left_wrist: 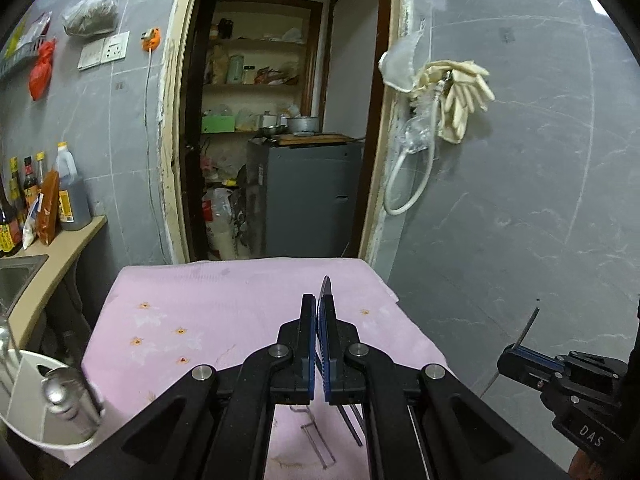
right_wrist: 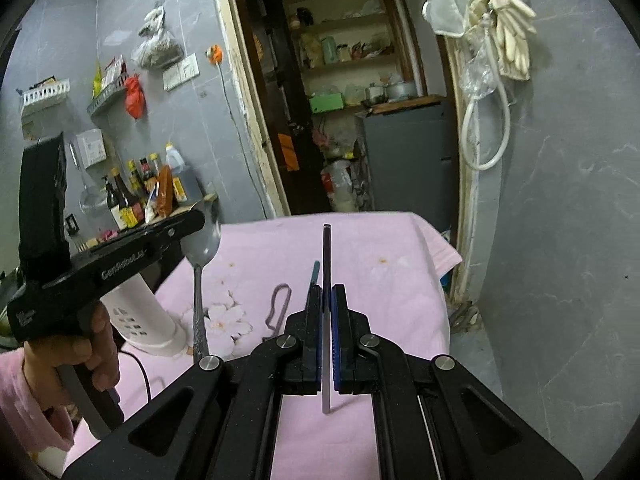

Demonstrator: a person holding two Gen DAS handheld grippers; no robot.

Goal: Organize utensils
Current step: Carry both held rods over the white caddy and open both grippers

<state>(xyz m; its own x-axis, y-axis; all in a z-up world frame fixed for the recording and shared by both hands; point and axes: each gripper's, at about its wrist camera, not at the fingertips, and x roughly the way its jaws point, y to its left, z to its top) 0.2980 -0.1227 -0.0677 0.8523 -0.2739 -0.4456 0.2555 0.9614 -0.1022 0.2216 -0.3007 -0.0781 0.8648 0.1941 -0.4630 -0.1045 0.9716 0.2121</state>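
My left gripper (left_wrist: 318, 300) is shut on a metal spoon; its dark edge (left_wrist: 326, 286) pokes past the fingertips, and in the right wrist view its bowl (right_wrist: 202, 242) and handle hang upright over the pink cloth. My right gripper (right_wrist: 327, 290) is shut on a thin dark utensil (right_wrist: 327, 256), held upright above the cloth (right_wrist: 380, 280); I cannot tell what kind. It also shows in the left wrist view (left_wrist: 530, 326). A white utensil holder (left_wrist: 24, 400) stands at the cloth's left edge with a metal utensil (left_wrist: 66, 396) inside; it also shows in the right wrist view (right_wrist: 138, 312).
A wire clip (right_wrist: 278, 306) and thin sticks (left_wrist: 352, 420) lie on the cloth. Sauce bottles (left_wrist: 48, 204) stand on a counter beside a sink (left_wrist: 16, 276) at left. A doorway (left_wrist: 280, 120) opens behind the table. Gloves (left_wrist: 460, 92) hang on the grey wall.
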